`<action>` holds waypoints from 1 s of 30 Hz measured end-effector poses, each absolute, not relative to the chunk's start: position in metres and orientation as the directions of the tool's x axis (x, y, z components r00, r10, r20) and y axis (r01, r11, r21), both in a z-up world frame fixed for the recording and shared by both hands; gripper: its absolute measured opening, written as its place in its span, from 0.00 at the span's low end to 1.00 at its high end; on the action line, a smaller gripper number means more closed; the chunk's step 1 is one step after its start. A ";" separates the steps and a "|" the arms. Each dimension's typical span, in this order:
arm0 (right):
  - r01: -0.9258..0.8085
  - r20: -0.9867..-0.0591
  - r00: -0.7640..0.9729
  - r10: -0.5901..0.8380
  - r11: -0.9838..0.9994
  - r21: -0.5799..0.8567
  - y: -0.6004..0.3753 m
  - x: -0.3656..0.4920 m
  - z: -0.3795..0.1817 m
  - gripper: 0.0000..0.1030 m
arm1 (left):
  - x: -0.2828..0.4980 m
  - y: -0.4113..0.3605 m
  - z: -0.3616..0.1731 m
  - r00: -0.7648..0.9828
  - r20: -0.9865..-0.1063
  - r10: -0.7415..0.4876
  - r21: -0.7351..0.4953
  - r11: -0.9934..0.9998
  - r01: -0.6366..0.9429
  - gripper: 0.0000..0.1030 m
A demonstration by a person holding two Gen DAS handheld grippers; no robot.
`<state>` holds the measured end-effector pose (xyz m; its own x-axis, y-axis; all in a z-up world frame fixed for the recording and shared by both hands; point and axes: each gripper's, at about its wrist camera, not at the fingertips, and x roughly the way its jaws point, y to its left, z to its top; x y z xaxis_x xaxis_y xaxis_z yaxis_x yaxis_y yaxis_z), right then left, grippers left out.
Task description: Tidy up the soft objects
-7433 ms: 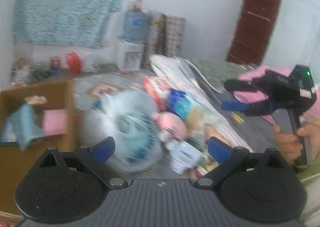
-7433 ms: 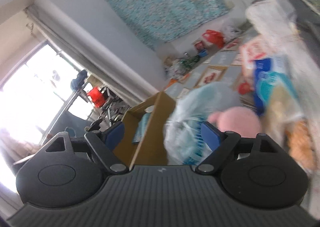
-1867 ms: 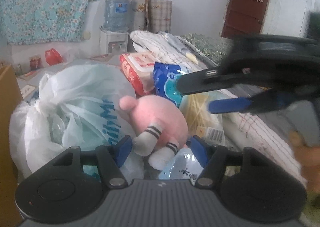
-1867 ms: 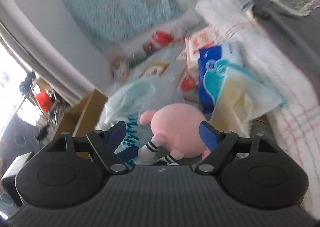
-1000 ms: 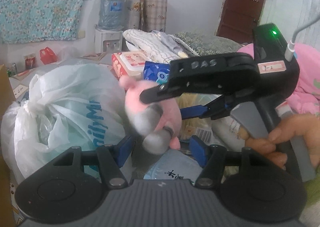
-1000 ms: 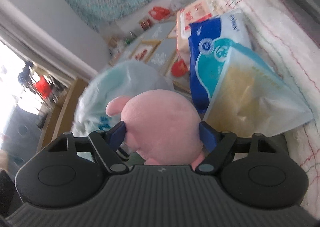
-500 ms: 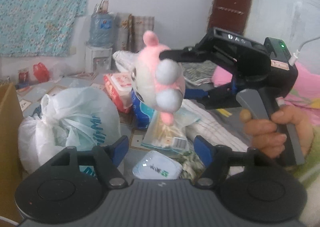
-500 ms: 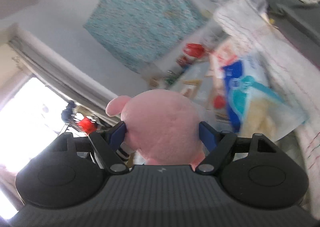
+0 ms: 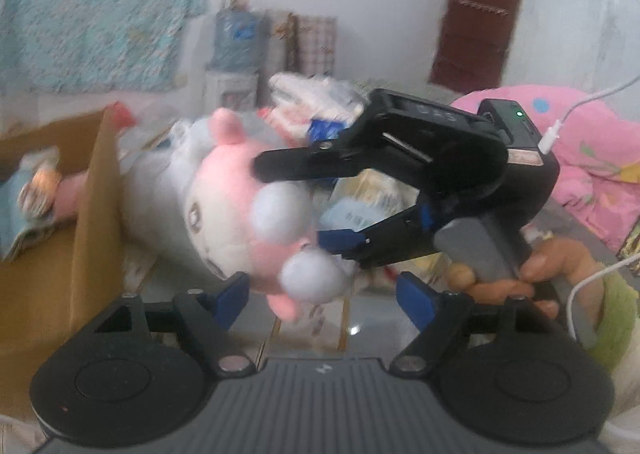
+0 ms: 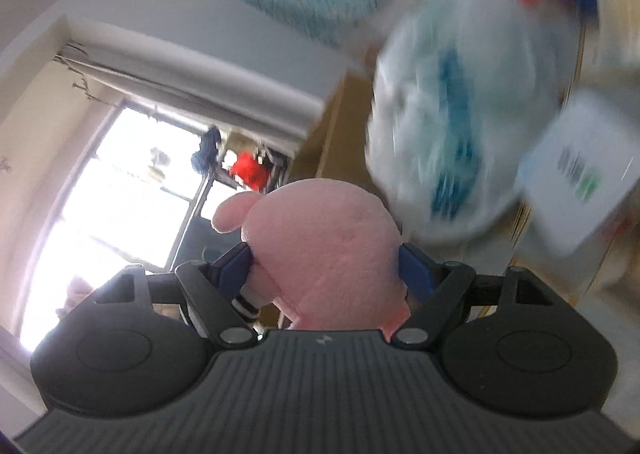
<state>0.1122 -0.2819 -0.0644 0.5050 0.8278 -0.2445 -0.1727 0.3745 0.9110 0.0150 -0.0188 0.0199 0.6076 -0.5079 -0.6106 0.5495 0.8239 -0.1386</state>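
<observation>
My right gripper (image 10: pixel 324 268) is shut on a pink plush pig (image 10: pixel 326 250), its blue pads pressing both sides of the body. In the left wrist view the right gripper (image 9: pixel 296 202) carries the pig (image 9: pixel 240 210) in the air, face and white feet toward me, just right of the cardboard box (image 9: pixel 92 222). My left gripper (image 9: pixel 322 296) is open and empty below the pig. The box holds a blue cloth (image 9: pixel 24 206) and a pink soft item (image 9: pixel 70 190).
A white plastic bag (image 10: pixel 456 126) and a white packet (image 10: pixel 580 170) lie blurred past the pig. Tissue packs and snack bags (image 9: pixel 360 194) pile behind the right gripper. A pink blanket (image 9: pixel 592 158) lies at right. Tiled floor (image 9: pixel 320 326) shows below.
The right gripper has carried the pig left and lower, toward the cardboard box. The left gripper has swung left, so the box wall now fills its left side.
</observation>
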 end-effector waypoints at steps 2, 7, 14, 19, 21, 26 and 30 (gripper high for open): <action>-0.142 -0.268 0.493 0.828 0.381 0.914 -0.270 0.110 -0.075 0.77 | 0.012 -0.015 0.014 0.616 -0.619 -0.488 -0.136 0.838 0.528 0.80; -0.088 -0.327 0.481 0.813 0.416 0.905 -0.257 0.105 -0.096 0.78 | 0.008 -0.003 0.006 0.631 -0.626 -0.459 -0.140 0.862 0.487 0.80; -0.015 -0.378 0.520 0.766 0.451 0.892 -0.274 0.087 -0.111 0.81 | 0.018 -0.006 -0.004 0.627 -0.630 -0.458 -0.162 0.867 0.471 0.80; -0.001 -0.398 0.566 0.722 0.483 0.876 -0.291 0.072 -0.106 0.81 | 0.022 -0.016 -0.012 0.622 -0.630 -0.465 -0.154 0.859 0.488 0.80; 0.004 -0.420 0.587 0.692 0.516 0.857 -0.296 0.065 -0.101 0.81 | 0.024 -0.021 -0.014 0.621 -0.630 -0.467 -0.144 0.856 0.497 0.80; 0.017 -0.455 0.640 0.619 0.581 0.813 -0.308 0.050 -0.094 0.80 | 0.026 -0.029 -0.022 0.606 -0.644 -0.467 -0.129 0.847 0.515 0.80; 0.005 -0.450 0.658 0.603 0.595 0.804 -0.316 0.042 -0.093 0.72 | 0.028 -0.027 -0.027 0.578 -0.662 -0.477 -0.155 0.842 0.518 0.80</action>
<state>0.0420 -0.3164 -0.0931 0.6583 0.6032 -0.4504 0.0053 0.5945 0.8040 0.0283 -0.0269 -0.0265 0.5780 -0.4772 -0.6620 0.5176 0.8415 -0.1548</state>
